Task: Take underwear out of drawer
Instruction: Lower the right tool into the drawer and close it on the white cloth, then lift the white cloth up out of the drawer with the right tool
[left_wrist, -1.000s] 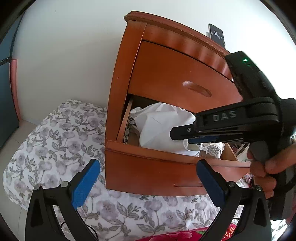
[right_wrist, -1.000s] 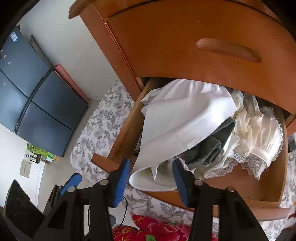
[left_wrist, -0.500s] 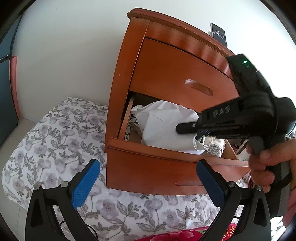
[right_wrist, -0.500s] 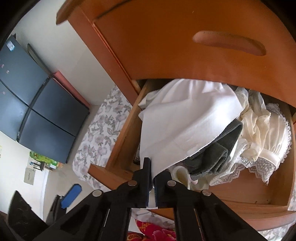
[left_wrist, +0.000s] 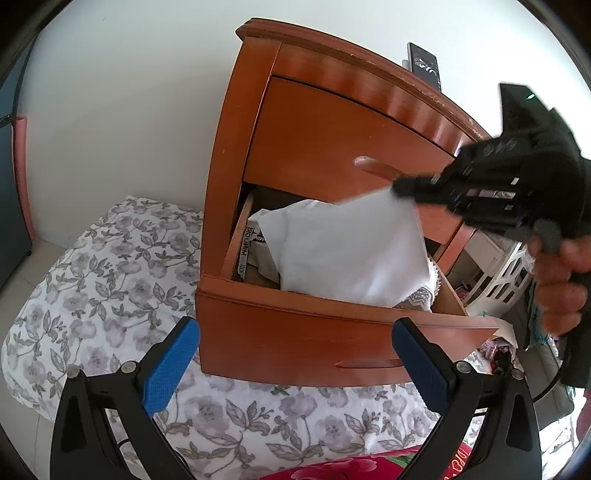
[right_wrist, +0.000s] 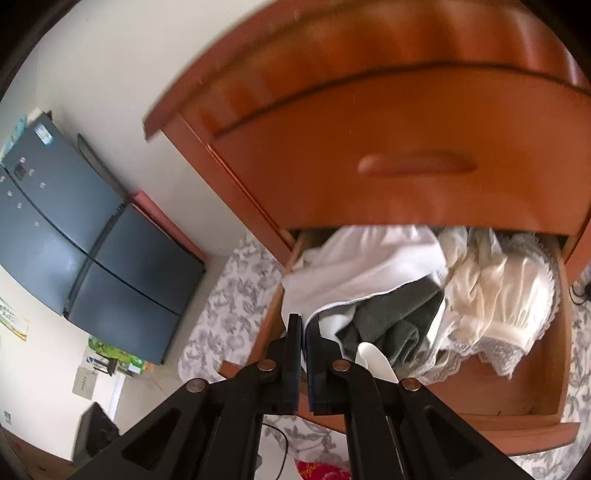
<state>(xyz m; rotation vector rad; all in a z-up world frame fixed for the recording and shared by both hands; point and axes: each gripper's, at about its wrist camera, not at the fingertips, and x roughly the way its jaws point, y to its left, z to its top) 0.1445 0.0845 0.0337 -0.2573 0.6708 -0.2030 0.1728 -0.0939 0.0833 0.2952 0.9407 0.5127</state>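
Your right gripper (right_wrist: 302, 325) has its jaws clamped together on a corner of the white underwear (left_wrist: 354, 251); the cloth edge runs in between the two pads, with no gap left. From the left wrist view that corner is pulled up into a peak above the open drawer (left_wrist: 332, 332), level with the closed drawer front above it, while the rest of the white cloth drapes down into the drawer, towards its left side. Under the lifted flap lies a folded grey garment (right_wrist: 391, 321), and to the right of it a cream, lace-edged piece (right_wrist: 509, 295) fills the drawer's right half. A patterned waistband (left_wrist: 245, 251) stands against the drawer's left wall.

Your left gripper (left_wrist: 295, 354) has its jaws spread wide, nothing between the blue pads (left_wrist: 170, 369); it hangs in front of the drawer's front panel, apart from it, over the floral sheet (left_wrist: 110, 280).

Your hand (left_wrist: 561, 280) on the right gripper's handle shows at the right edge. The drawer belongs to a wooden nightstand (left_wrist: 229, 155) against the white wall, and a dark fridge (right_wrist: 74, 240) stands further off to the left.
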